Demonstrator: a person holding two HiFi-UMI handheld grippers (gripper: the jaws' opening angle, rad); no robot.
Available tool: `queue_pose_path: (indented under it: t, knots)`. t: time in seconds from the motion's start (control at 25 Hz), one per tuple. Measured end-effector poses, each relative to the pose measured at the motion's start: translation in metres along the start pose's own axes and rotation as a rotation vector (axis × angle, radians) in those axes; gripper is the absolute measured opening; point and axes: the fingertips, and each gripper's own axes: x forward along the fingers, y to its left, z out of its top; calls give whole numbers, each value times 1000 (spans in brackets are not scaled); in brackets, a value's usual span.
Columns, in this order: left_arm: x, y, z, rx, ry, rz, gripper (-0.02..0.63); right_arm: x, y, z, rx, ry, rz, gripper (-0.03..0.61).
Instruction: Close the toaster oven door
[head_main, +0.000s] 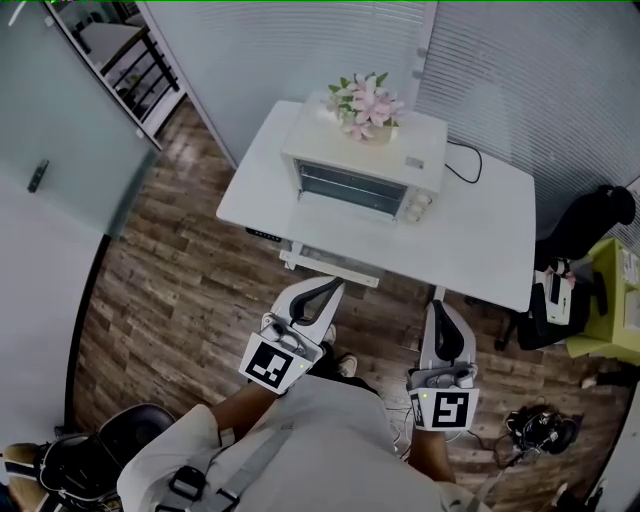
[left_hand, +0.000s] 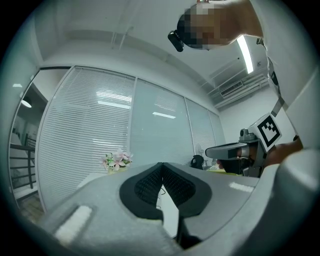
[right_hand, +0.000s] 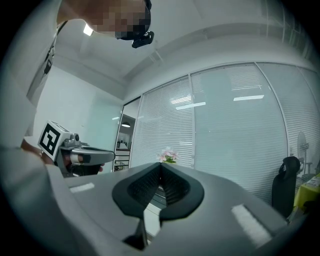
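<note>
A white toaster oven (head_main: 365, 165) stands on the white table (head_main: 480, 240), with pink flowers (head_main: 365, 105) on top of it. Its glass door (head_main: 348, 188) faces me and looks upright against the front. Both grippers hang near my body, short of the table's front edge and apart from the oven. My left gripper (head_main: 335, 285) is shut with nothing in it, and so is my right gripper (head_main: 437, 305). The left gripper view shows its pads meeting (left_hand: 161, 165), the flowers (left_hand: 116, 160) beyond. The right gripper view shows the same (right_hand: 161, 164), with the flowers (right_hand: 168, 155) ahead.
A black power cord (head_main: 465, 165) runs off the oven's right side. A black office chair (head_main: 590, 225) and a yellow-green unit (head_main: 615, 300) stand right of the table. Another chair (head_main: 110, 440) sits at lower left. Cables (head_main: 540, 430) lie on the wood floor. Glass walls with blinds stand behind.
</note>
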Motion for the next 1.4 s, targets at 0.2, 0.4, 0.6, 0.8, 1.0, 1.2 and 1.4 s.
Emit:
queue_pose_path:
  t: [0.2, 0.4, 0.6, 0.8, 1.0, 1.2, 1.4]
  knots:
    - [16, 22, -5, -1, -4, -7, 3, 28, -1, 0, -6, -1, 3, 6]
    - [34, 54, -9, -6, -6, -20, 3, 68, -2, -1, -19, 5, -1, 6]
    - [47, 93, -11, -10, -9, -30, 3, 109, 1, 0, -25, 6, -19, 5]
    - [53, 122, -19, -18, 2, -52, 3, 142, 13, -1, -55, 10, -19, 6]
    - [57, 142, -34, -32, 16, -74, 3, 161, 18, -6, -61, 22, -38, 6]
    - [59, 157, -56, -42, 35, -73, 5, 176, 22, -9, -57, 38, -44, 6]
    - [51, 177, -90, -48, 84, -35, 15, 183, 22, -11, -91, 42, -37, 6]
